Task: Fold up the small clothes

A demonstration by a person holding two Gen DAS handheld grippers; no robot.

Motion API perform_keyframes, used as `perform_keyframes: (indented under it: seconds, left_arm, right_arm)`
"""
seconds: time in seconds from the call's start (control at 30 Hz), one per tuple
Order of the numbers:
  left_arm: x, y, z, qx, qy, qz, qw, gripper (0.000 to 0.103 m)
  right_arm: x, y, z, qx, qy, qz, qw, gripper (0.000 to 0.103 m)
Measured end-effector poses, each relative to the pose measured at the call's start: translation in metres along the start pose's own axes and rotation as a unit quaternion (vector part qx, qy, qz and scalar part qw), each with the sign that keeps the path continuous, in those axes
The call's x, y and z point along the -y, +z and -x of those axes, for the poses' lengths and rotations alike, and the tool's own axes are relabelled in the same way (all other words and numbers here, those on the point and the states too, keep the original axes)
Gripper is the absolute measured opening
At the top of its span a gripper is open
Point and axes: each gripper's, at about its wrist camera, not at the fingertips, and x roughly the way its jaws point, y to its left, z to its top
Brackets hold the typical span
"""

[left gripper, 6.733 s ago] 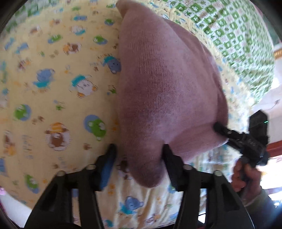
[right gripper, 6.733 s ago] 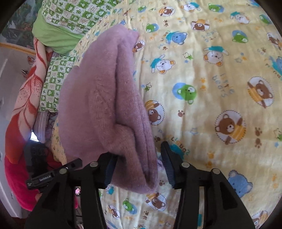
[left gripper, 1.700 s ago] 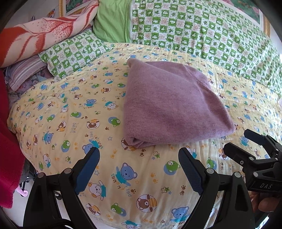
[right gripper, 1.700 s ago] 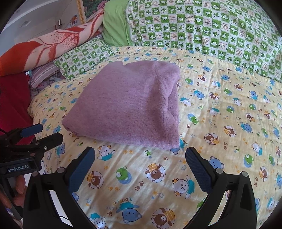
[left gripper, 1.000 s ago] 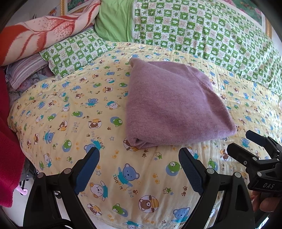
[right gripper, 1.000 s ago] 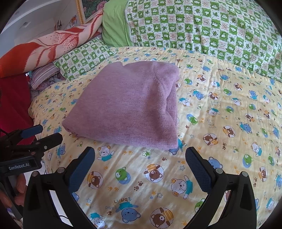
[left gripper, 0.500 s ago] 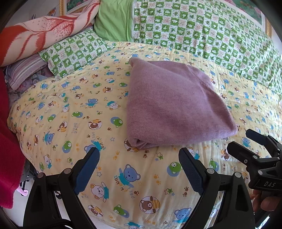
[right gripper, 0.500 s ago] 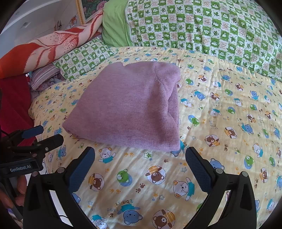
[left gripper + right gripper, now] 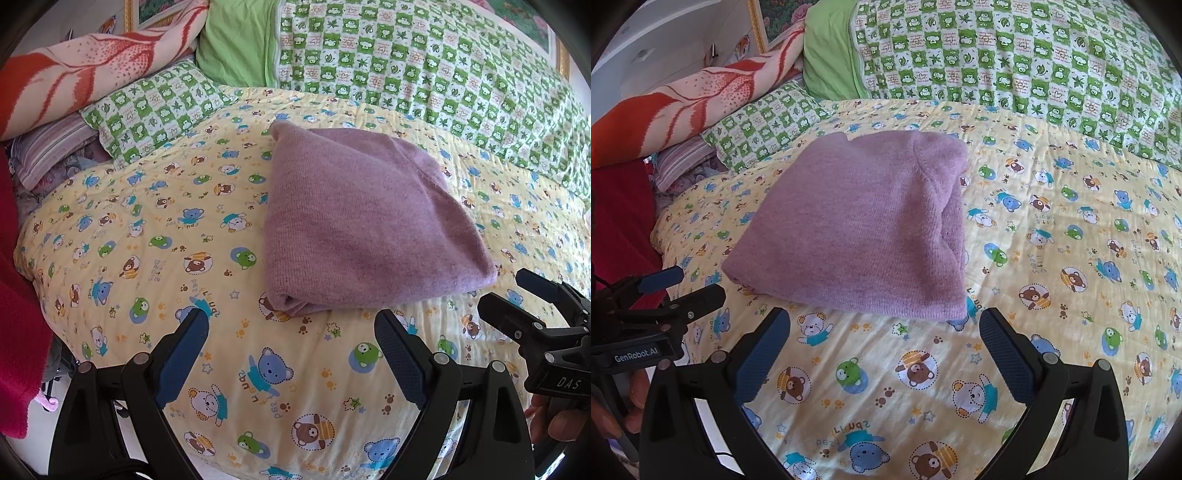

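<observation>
A folded purple knit sweater point(image 9: 362, 225) lies flat on the yellow bear-print quilt point(image 9: 155, 240); it also shows in the right wrist view point(image 9: 860, 229). My left gripper point(image 9: 291, 332) is open and empty, held just short of the sweater's near folded edge. My right gripper point(image 9: 884, 332) is open and empty, just short of the sweater's near edge. Each gripper shows at the edge of the other's view: the right one point(image 9: 532, 306) and the left one point(image 9: 676, 288), both open.
Green checked bedding point(image 9: 424, 70) runs along the back. A green checked pillow point(image 9: 147, 110), an orange-and-white blanket point(image 9: 74, 74) and striped cloth point(image 9: 51, 151) are stacked at the left. Red fabric point(image 9: 18, 332) hangs at the bed's left edge.
Both grippers held the sweater's edges earlier; now they are open and drawn back, and the sweater lies folded on the quilt. Over the last second almost nothing has moved.
</observation>
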Motion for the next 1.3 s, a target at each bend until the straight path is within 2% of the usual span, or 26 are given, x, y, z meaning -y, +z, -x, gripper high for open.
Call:
perform_keyframes:
  seconds: [0.87,1.03,1.3]
  left_arm:
    - [0.009,0.017,0.0,0.009,-0.009,-0.01,0.9999,0.092]
    - [0.011,0.021,0.001,0.022,-0.009,-0.015,0.9996,0.092]
    - [0.014,0.025,-0.003,0.014,-0.012,-0.022,0.9996,0.092]
  right_arm:
    - [0.001,0.015,0.008,0.018,-0.003,-0.024,1.0,0.102]
    - [0.002,0.016,0.009,0.019,-0.004,-0.025,0.999,0.102]
    - [0.005,0.02,0.009,0.019,-0.004,-0.028,0.999,0.102]
